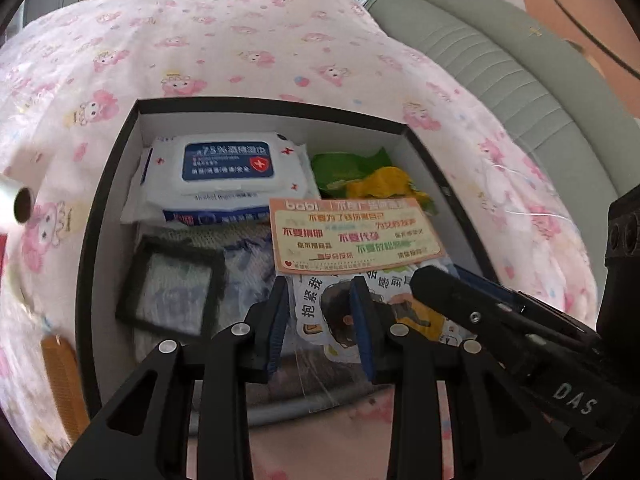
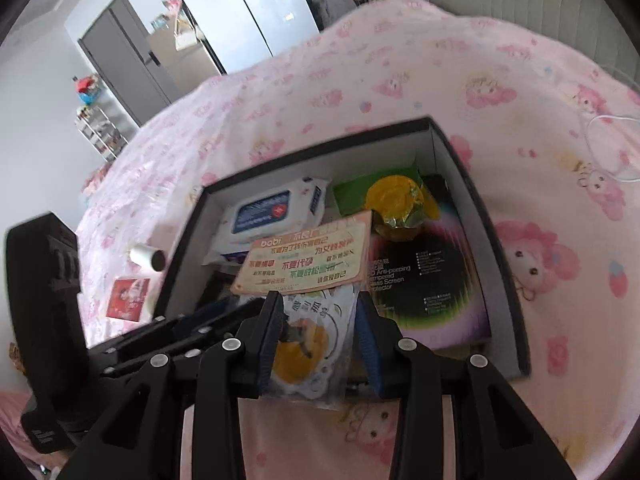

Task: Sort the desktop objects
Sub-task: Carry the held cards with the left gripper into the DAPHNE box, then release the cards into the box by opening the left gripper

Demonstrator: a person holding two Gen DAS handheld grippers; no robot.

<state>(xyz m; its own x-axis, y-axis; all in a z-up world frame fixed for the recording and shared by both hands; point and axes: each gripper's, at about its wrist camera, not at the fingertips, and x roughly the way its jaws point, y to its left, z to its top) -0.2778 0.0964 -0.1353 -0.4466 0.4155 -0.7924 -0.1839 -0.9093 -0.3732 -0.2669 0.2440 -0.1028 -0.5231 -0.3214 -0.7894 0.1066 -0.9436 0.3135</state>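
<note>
A black-rimmed box [image 1: 260,102] [image 2: 320,155] stands open on a pink cartoon-print bedsheet. In it lie a white wet-wipes pack [image 1: 228,168] [image 2: 268,212], an orange printed card [image 1: 352,232] [image 2: 308,260], a green packet [image 1: 344,164] and a yellow packet [image 2: 394,200]. A clear bag of stickers [image 1: 320,320] [image 2: 308,344] hangs over the box's near edge. My right gripper [image 2: 318,298] [image 1: 418,280] is shut on it. My left gripper [image 1: 319,292] [image 2: 252,306] sits close beside, jaws narrowly apart with the bag between them. Whether its pads press on the bag I cannot tell.
The box also holds a black-framed square [image 1: 172,284] and a dark screen-protector package [image 2: 428,276]. On the sheet left of the box lie a white roll [image 2: 146,258], a red packet [image 2: 128,296] and an orange comb [image 1: 64,380]. A grey padded headboard [image 1: 500,72] is at right.
</note>
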